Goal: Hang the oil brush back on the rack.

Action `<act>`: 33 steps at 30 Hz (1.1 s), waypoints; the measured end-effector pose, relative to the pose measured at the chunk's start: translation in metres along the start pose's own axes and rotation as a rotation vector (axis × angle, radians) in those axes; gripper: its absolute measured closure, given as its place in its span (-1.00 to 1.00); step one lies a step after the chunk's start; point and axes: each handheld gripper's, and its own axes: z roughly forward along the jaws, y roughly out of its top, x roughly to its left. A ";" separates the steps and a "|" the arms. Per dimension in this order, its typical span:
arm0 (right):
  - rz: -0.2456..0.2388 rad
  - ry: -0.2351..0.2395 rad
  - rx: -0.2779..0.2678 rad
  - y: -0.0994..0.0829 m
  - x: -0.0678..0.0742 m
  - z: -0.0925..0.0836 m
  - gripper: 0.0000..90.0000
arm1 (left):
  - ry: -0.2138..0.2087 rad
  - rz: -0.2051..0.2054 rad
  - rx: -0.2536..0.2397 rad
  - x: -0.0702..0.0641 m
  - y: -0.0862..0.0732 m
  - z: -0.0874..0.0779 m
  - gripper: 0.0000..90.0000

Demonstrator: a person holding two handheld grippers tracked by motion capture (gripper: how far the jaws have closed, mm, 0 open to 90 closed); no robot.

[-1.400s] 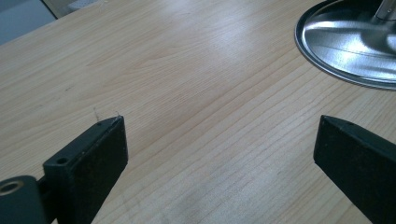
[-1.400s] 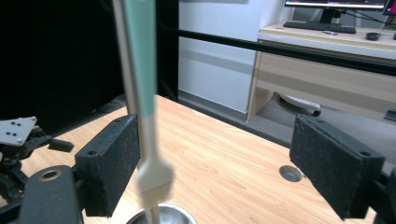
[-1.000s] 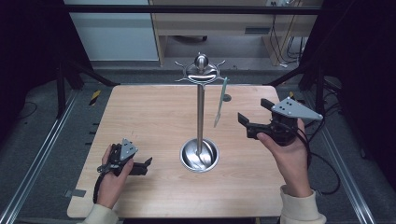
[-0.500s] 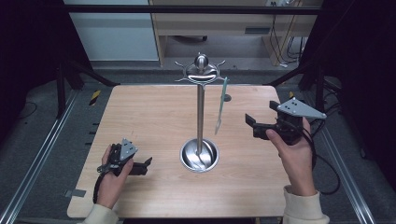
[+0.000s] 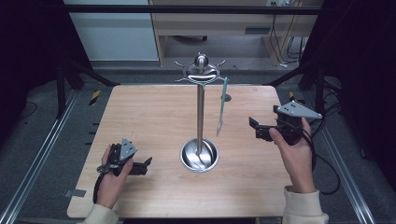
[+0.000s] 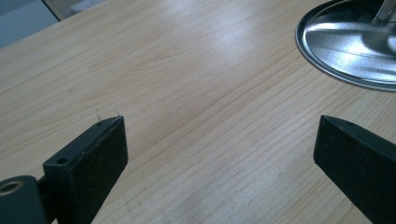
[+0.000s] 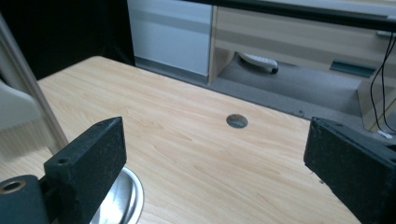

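Note:
A steel stand has a round dish base (image 5: pixel 199 157), a thin pole (image 5: pixel 200 112) and a ring of hooks under a ball top (image 5: pixel 201 65). From one hook on its right hangs a slim grey-green utensil (image 5: pixel 222 103). My left gripper (image 5: pixel 145 166) lies low on the table left of the base, open and empty; in its own view the open left gripper (image 6: pixel 219 123) faces the base rim (image 6: pixel 345 46). My right gripper (image 5: pixel 254 128) is held up to the right of the hanging utensil, open and empty. The right gripper (image 7: pixel 215 126) looks past the pole (image 7: pixel 28 79).
The wooden table (image 5: pixel 149 116) has a small round cable hole (image 5: pixel 226 97) near its far edge, also seen as the hole (image 7: pixel 237 121). Metal rails run along both sides of the table. A cabinet stands behind, with cables at the right.
My right gripper has shifted slightly to the right, away from the stand, and turned a little. The left gripper has stayed in place.

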 end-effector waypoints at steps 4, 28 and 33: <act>0.006 -0.016 0.035 -0.009 -0.005 0.008 -0.84 | 0.000 0.001 -0.001 0.000 0.000 0.000 -0.94; -0.069 -0.040 0.194 -0.059 -0.005 0.052 -0.78 | -0.001 0.007 0.000 0.000 0.000 0.000 -0.94; -0.077 -0.031 0.224 -0.069 -0.002 0.061 -0.78 | -0.001 0.008 0.001 0.000 0.000 0.000 -0.94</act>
